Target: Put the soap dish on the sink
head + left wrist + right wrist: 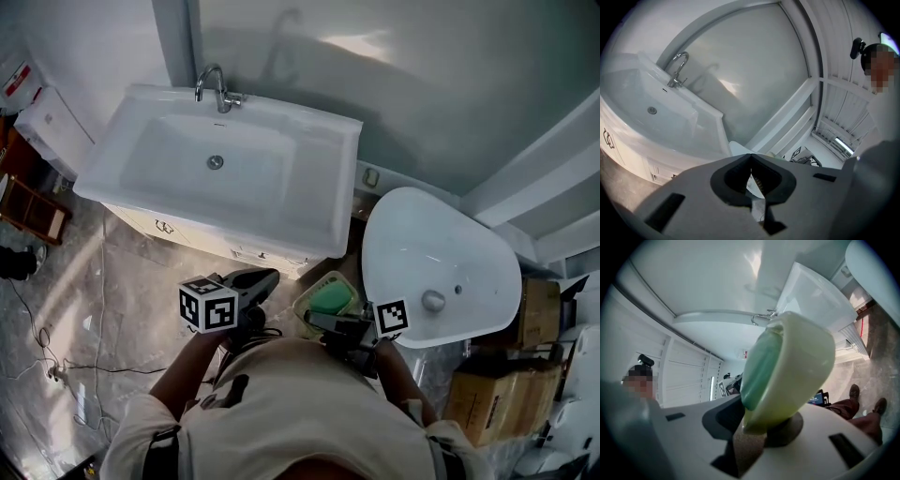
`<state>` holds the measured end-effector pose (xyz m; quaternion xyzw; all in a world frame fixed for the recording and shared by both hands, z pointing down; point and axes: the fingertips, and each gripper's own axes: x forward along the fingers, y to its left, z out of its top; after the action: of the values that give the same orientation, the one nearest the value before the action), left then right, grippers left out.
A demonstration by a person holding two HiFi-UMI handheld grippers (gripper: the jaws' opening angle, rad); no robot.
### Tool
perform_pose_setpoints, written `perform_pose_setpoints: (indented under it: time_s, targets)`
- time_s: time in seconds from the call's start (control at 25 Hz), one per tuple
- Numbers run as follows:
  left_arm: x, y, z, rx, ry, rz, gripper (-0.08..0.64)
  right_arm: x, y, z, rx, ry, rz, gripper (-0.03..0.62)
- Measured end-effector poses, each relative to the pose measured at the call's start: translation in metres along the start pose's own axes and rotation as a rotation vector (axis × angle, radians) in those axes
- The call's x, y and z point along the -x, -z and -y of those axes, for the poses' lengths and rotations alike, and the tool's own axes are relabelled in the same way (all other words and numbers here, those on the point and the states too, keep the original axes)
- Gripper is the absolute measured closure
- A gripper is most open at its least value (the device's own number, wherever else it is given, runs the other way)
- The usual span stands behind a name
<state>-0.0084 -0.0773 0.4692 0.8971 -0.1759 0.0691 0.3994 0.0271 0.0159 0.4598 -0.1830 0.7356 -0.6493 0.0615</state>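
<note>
Firmly, right gripper (pixel 751 425) clamps glossy oval soap dish (pixel 801 362) — left gripper (pixel 750 157) jaws together.

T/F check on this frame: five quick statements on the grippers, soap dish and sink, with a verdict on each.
1. The right gripper is clamped on the soap dish. True.
2. The soap dish is empty. False: a green bar lies in it.
3. The left gripper holds something. False: its jaws are together with nothing between them.
4. The rectangular sink has a faucet at its back edge. True.
5. The soap dish sits on the sink. False: it is held in the air, in front of the sink and short of its front edge.
</note>
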Motion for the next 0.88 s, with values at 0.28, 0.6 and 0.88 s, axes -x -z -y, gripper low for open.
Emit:
perform_pose_setpoints:
  time_s: [0.28,0.6,0.88]
  targets:
    - [0.012,-0.015,-0.029,0.011,0.013,0.005,0.541,-0.028,-0.025,0.002,0.007,0.016,0.037,0.477]
    - [0.027,-0.034,-0.053,0.01,0.03,0.008,0.541,-0.05,-0.051,0.01,0.0,0.061,0.138,0.477]
    - [0.043,-0.039,-0.08,0.038,0.01,0.027,0.541,-0.06,-0.064,0.017,0.001,0.105,0.168,0.477]
